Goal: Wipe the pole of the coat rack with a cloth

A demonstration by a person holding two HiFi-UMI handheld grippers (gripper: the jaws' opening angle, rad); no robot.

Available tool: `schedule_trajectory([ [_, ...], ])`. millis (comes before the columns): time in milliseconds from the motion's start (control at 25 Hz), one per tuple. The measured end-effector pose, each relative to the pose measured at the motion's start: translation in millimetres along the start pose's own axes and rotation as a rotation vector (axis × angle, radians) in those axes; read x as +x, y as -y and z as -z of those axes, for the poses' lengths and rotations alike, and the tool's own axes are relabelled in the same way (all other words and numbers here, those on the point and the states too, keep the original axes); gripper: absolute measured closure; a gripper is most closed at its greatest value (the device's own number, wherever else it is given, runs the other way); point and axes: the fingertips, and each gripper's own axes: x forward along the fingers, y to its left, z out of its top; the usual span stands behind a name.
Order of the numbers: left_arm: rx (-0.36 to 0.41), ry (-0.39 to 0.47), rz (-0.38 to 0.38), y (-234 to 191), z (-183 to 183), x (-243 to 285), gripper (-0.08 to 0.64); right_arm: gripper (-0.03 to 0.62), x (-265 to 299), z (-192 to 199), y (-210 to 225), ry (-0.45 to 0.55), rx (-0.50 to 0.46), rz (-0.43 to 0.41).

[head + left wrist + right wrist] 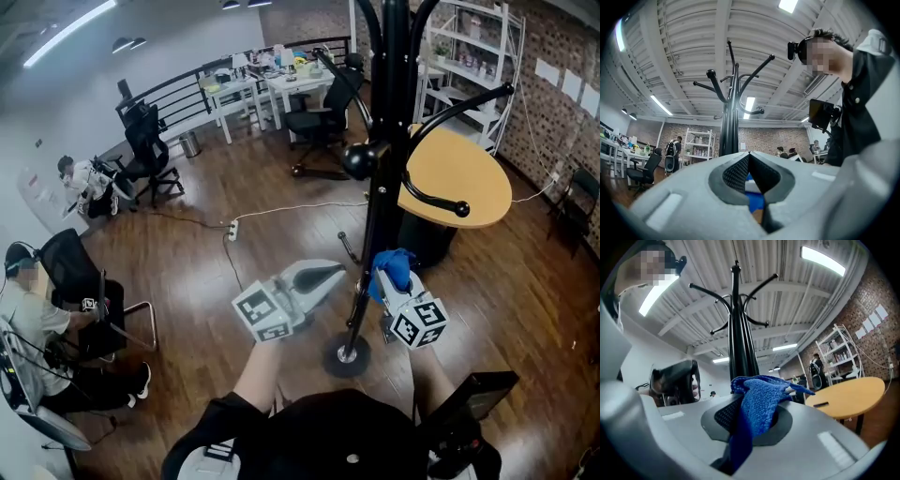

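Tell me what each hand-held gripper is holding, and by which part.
Right hand-held gripper: blue terry cloth, pinched at a bunched fold near its middle. Left hand-held gripper: shut, holding nothing.

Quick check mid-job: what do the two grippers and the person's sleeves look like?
The left gripper and right gripper are light grey shells with black ribbed pads; each carries a cube of black-and-white square markers. No cables show. The top is black, forearms unsleeved.

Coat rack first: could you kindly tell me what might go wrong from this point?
The left gripper is shut and not gripping the pole, so a sideways push from the cloth could rock it on its small base. The right gripper pinches only a bunch of cloth; dragging along the pole might pull it free.
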Motion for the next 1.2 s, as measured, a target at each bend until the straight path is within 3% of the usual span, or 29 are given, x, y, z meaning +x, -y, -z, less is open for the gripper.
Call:
schedule_trajectory([
  [240, -0.002, -0.006, 0.027, 7.1, 0.4, 11.8, 0.563, 0.552, -8.4, 111.5, 20.8, -0.304, 0.104, 0.051],
  [360, -0.002, -0.005, 0.031, 9.8, -0.2, 8.8, 0.563, 0.552, -10.3, 128.9, 21.4, -0.371, 0.102, 0.081],
  [480, -0.005, -0.003, 0.027, 11.0, -0.2, 8.3, 0.563, 0.551, -8.8, 88.3, 14.9, -0.276, 0.089, 0.062],
  [720, -0.002, 0.0, 0.019, 11.8, -1.7, 5.7, 0.563, 0.552, 2.1, -84.8, -18.5, 0.113, 0.009, -0.012],
  [880, 0.002, 0.012, 0.012, 10.7, -3.8, 2.1, 0.563, 0.552, 10.0, -167.3, -38.3, 0.245, -0.078, -0.057],
  [1040, 0.0, 0.012, 0.013, 12.7, -3.2, 0.7, 0.563, 0.552, 12.0, -209.2, -50.0, 0.332, -0.123, -0.07],
  [1200, -0.004, 0.014, 0.008, 12.5, -2.6, 0.5, 0.563, 0.552, 9.3, -185.6, -46.9, 0.296, -0.104, -0.081],
])
